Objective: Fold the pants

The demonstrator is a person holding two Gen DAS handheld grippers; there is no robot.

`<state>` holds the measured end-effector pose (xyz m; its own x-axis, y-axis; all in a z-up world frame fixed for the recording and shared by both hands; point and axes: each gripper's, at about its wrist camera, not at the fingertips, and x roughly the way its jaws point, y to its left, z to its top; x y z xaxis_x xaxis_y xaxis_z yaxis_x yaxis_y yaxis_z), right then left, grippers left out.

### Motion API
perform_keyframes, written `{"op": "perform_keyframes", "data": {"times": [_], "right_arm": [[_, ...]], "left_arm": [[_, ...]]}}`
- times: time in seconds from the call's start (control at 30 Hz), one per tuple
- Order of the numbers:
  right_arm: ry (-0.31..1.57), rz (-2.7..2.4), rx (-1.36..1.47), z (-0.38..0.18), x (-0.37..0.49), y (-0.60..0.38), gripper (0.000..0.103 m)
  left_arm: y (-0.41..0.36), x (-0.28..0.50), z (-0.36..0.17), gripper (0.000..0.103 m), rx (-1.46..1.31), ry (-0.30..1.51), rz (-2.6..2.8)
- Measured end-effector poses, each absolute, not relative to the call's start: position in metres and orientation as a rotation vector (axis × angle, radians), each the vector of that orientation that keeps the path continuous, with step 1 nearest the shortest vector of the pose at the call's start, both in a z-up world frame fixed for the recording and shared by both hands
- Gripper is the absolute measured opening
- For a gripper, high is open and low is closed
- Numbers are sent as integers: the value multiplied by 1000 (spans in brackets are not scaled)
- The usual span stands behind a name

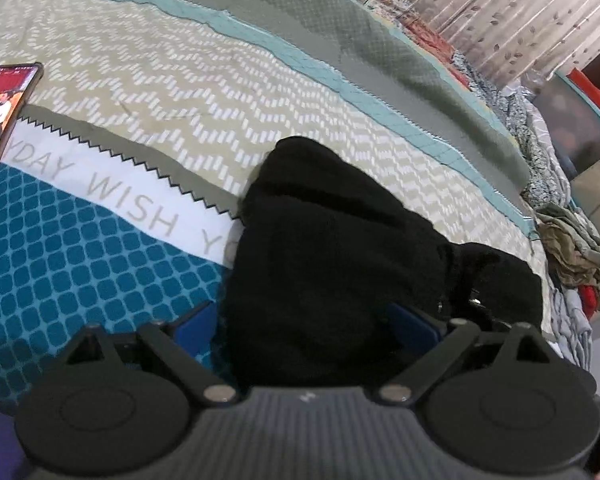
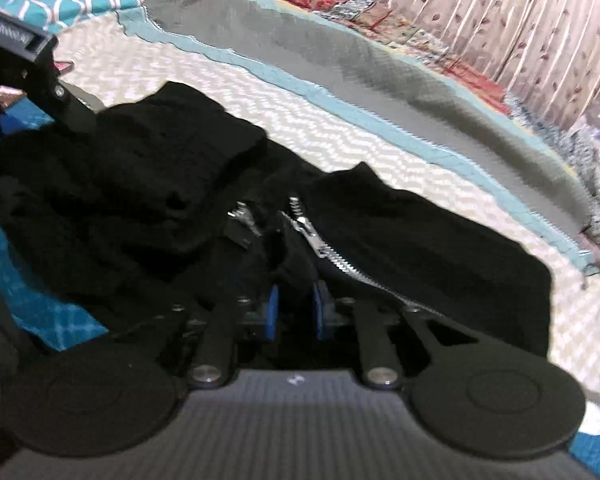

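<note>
Black pants (image 1: 332, 248) lie bunched on the patterned bedspread (image 1: 148, 92). My left gripper (image 1: 304, 320) is open, its blue pads (image 1: 198, 322) spread wide on either side of the black fabric. In the right wrist view the pants (image 2: 140, 184) lie partly folded, with a silver zipper (image 2: 320, 244) showing at the waist. My right gripper (image 2: 294, 308) is nearly shut, its blue pads (image 2: 273, 312) close together on a fold of the pants near the zipper. The left gripper (image 2: 40, 76) shows at the upper left of that view, over the pants.
A phone (image 1: 4, 120) with a lit screen lies on the bed at the left. A grey blanket (image 1: 340, 40) runs along the far side. Piled clothes (image 1: 572, 248) sit at the right edge. A curtain (image 2: 500, 20) hangs behind the bed.
</note>
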<state>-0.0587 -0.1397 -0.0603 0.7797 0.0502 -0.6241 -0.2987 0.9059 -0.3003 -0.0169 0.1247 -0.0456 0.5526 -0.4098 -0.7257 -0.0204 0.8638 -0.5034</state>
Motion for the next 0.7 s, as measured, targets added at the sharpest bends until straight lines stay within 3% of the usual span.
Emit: {"op": "perform_keyframes", "data": {"times": [0.13, 0.27, 0.3, 0.33, 0.43, 0.5, 0.63, 0.7], "right_arm": [[689, 168, -372, -64, -54, -150, 20], [645, 279, -287, -41, -61, -147, 38], [629, 307, -246, -32, -62, -148, 47], [612, 326, -208, -24, -62, -149, 48], [598, 368, -112, -8, -57, -148, 48], [605, 399, -50, 1, -49, -143, 48], [677, 430, 66, 17, -6, -131, 49], [724, 450, 84, 26, 14, -113, 58]], "left_arm": [[129, -14, -50, 95, -513, 982, -227], [131, -15, -55, 92, -544, 982, -235], [131, -15, -56, 82, -539, 981, -243], [129, -15, -57, 64, -532, 985, -250], [126, -16, -61, 31, -549, 990, -271], [121, -21, -54, 24, -540, 954, -283], [91, -33, -37, 24, -348, 873, -281], [76, -39, -34, 24, -271, 843, -263]]}}
